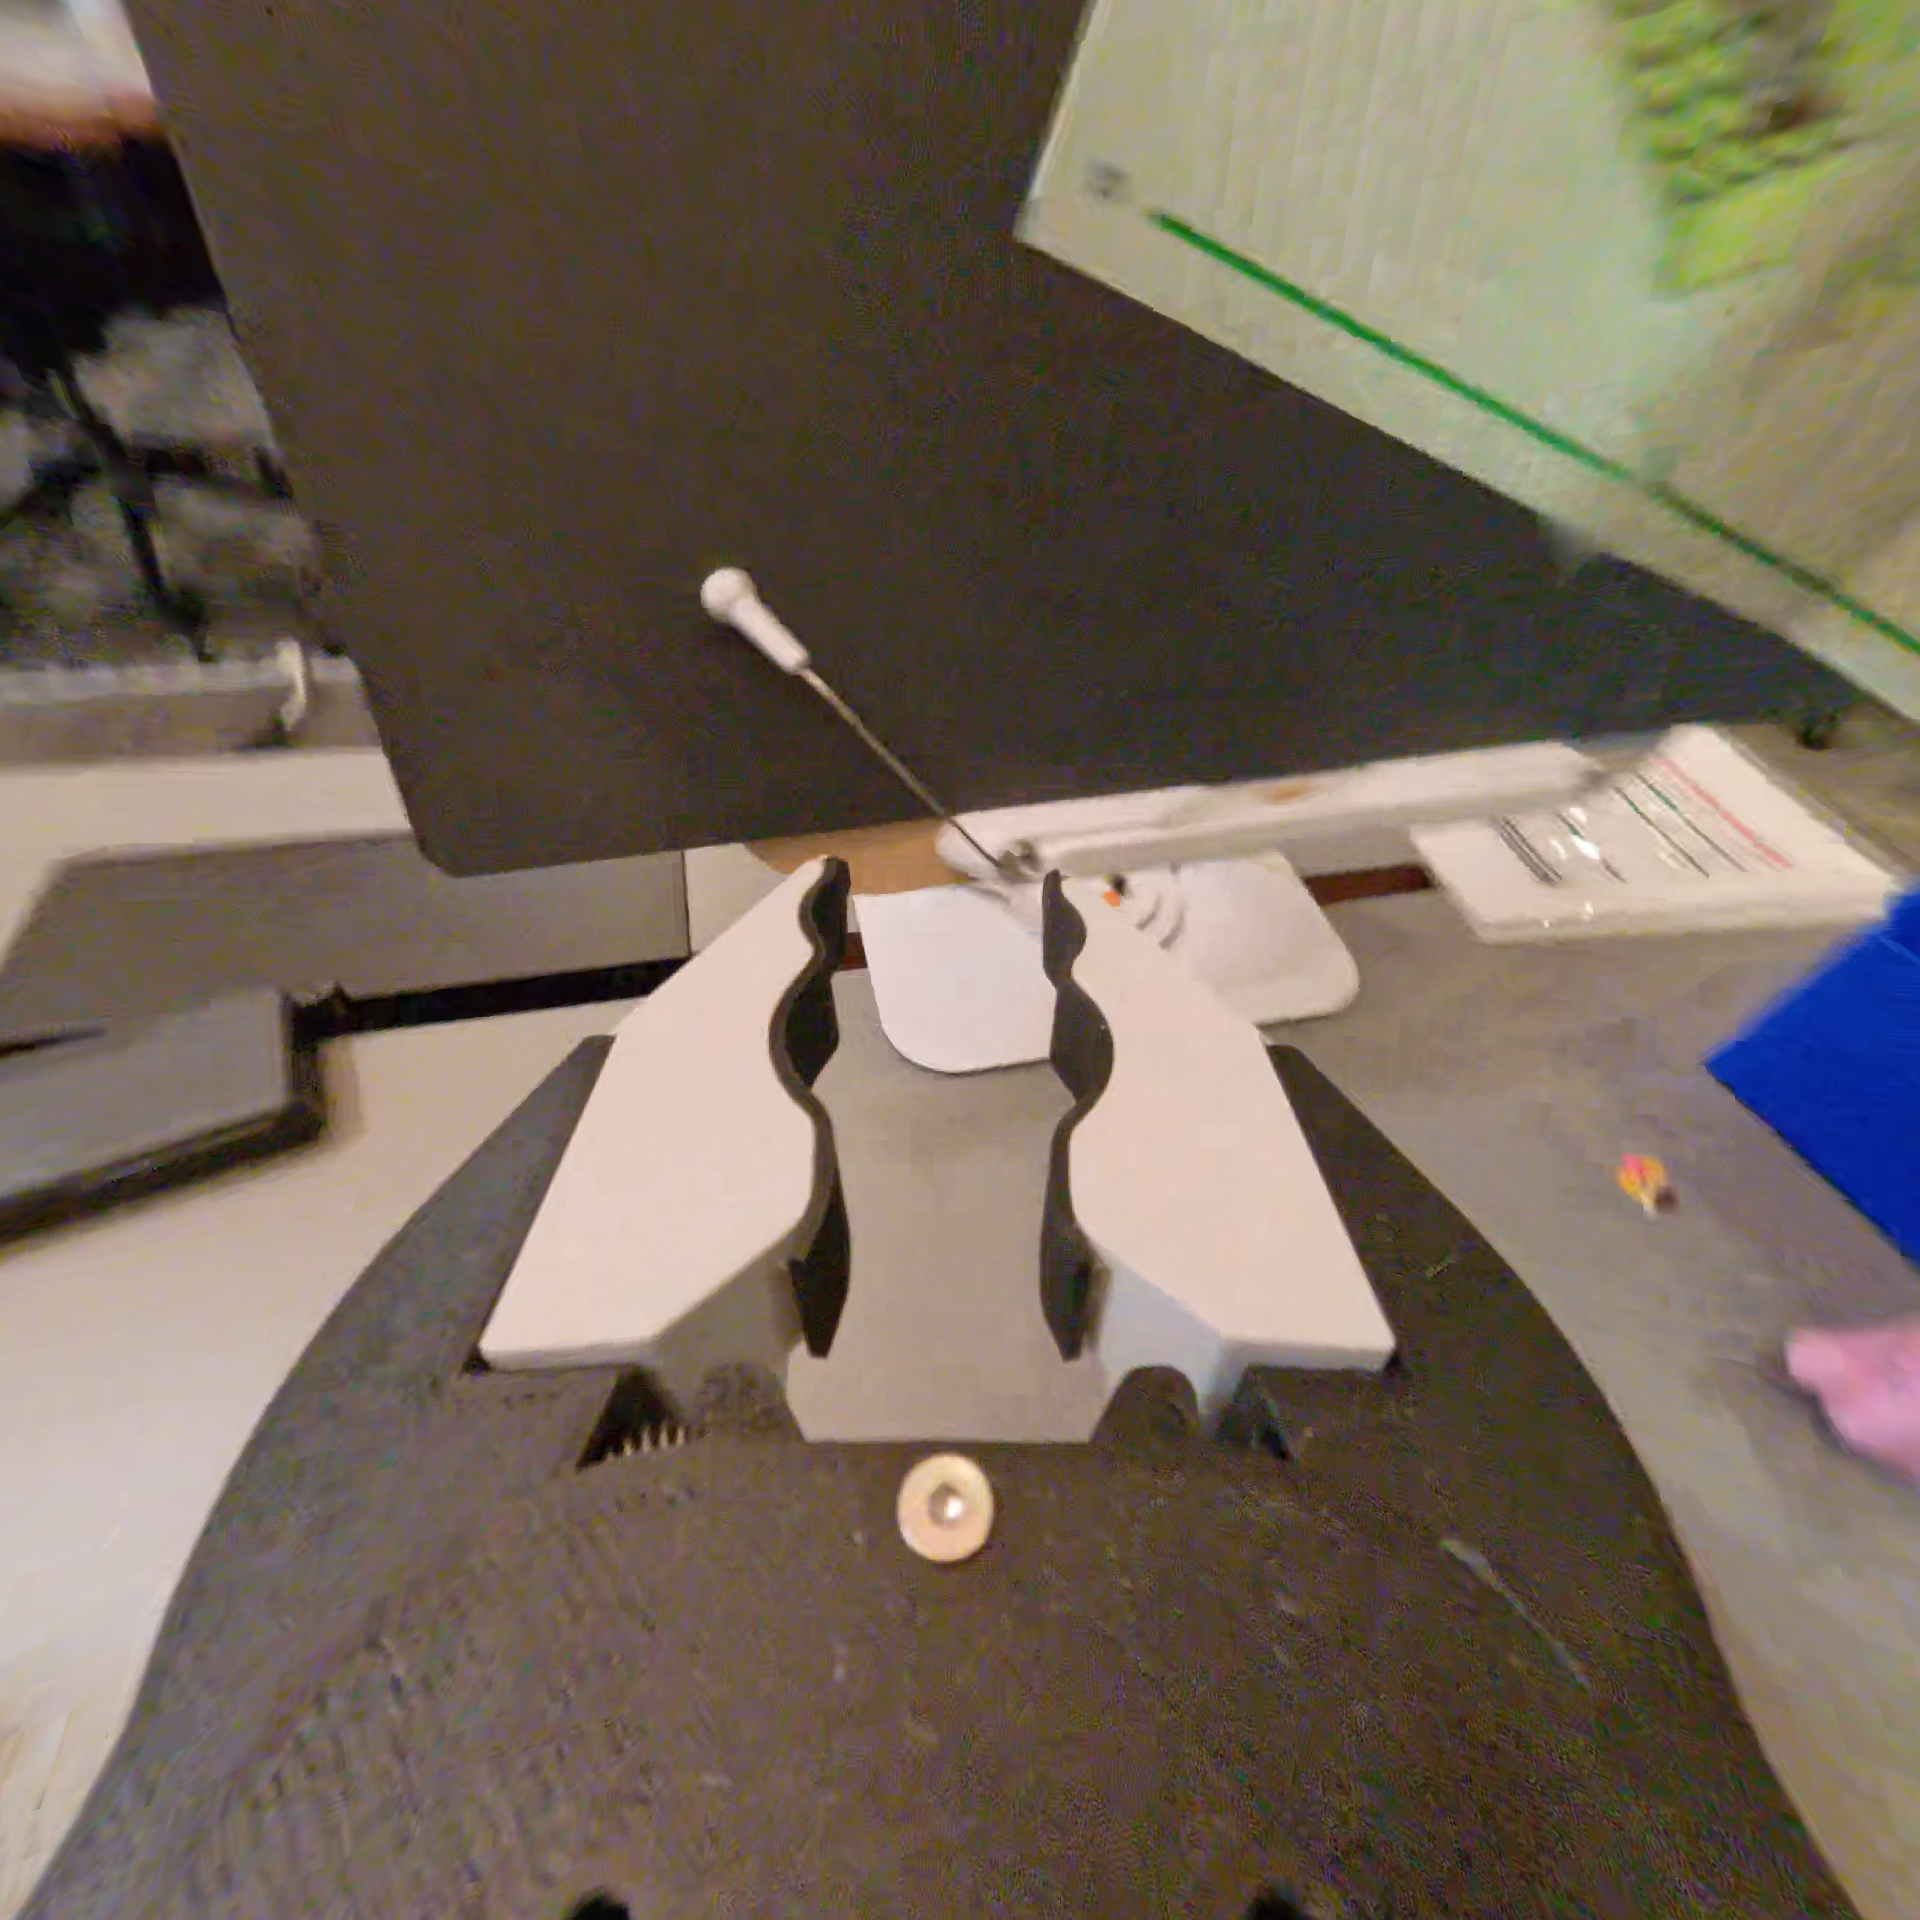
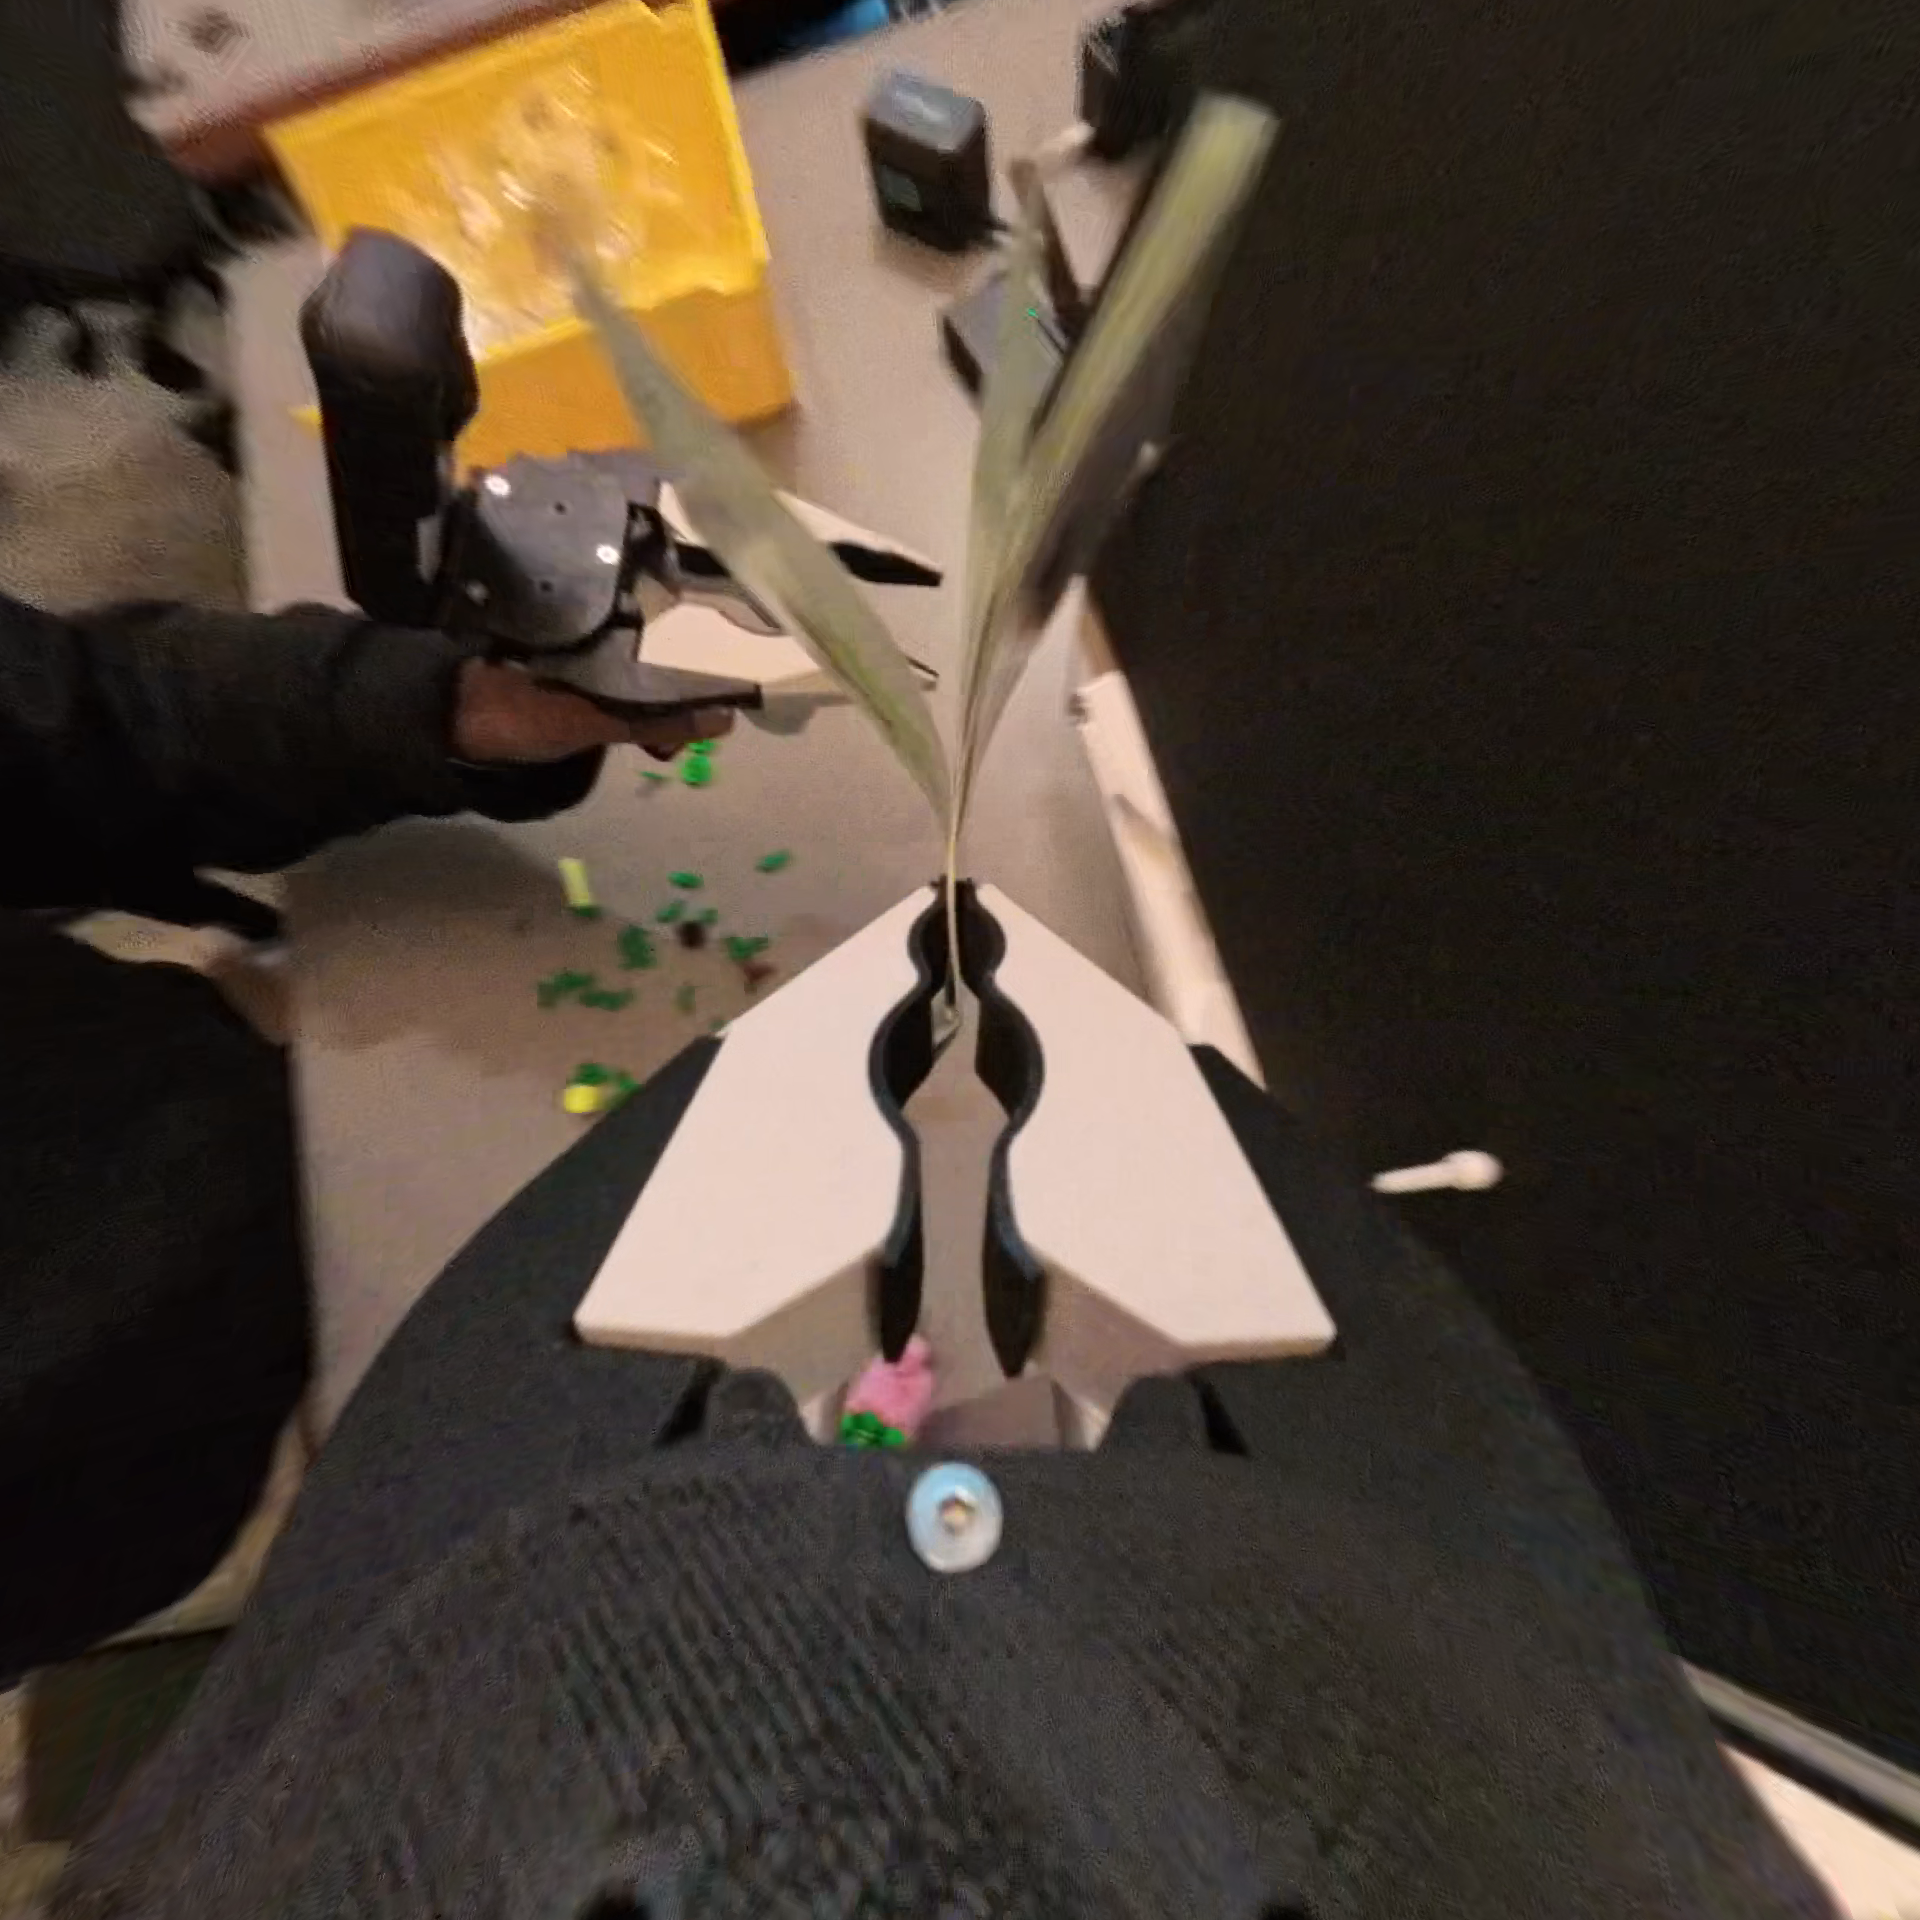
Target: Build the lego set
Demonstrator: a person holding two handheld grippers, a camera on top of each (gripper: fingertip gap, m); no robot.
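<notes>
My right gripper (image 2: 951, 896) is shut on the edge of the instruction booklet (image 2: 1101, 343) and holds it up off the table; its pages fan apart above the fingertips. The booklet also shows in the left wrist view (image 1: 1455, 208) at the top right, blurred. My left gripper (image 1: 940, 878) is open and empty, above the table, facing a black board (image 1: 727, 416). It also shows in the right wrist view (image 2: 821, 634), held by a hand in a black sleeve. Several green lego pieces (image 2: 644, 945) lie scattered on the table. A pink and green piece (image 2: 894, 1397) lies under my right gripper.
A white stand base (image 1: 1039, 997) and a clear bag of papers (image 1: 1652, 842) lie beyond the left gripper. A blue box (image 1: 1849, 1091) and a pink piece (image 1: 1860, 1392) are at the right. A yellow bin (image 2: 582, 187) stands at the back. A black board (image 2: 1558, 623) is on the right. One gripper's finger ends stand about 20 cm off the other's. Left tips and right tips are each some 35 cm from the pink piece (image 1: 1860, 1392).
</notes>
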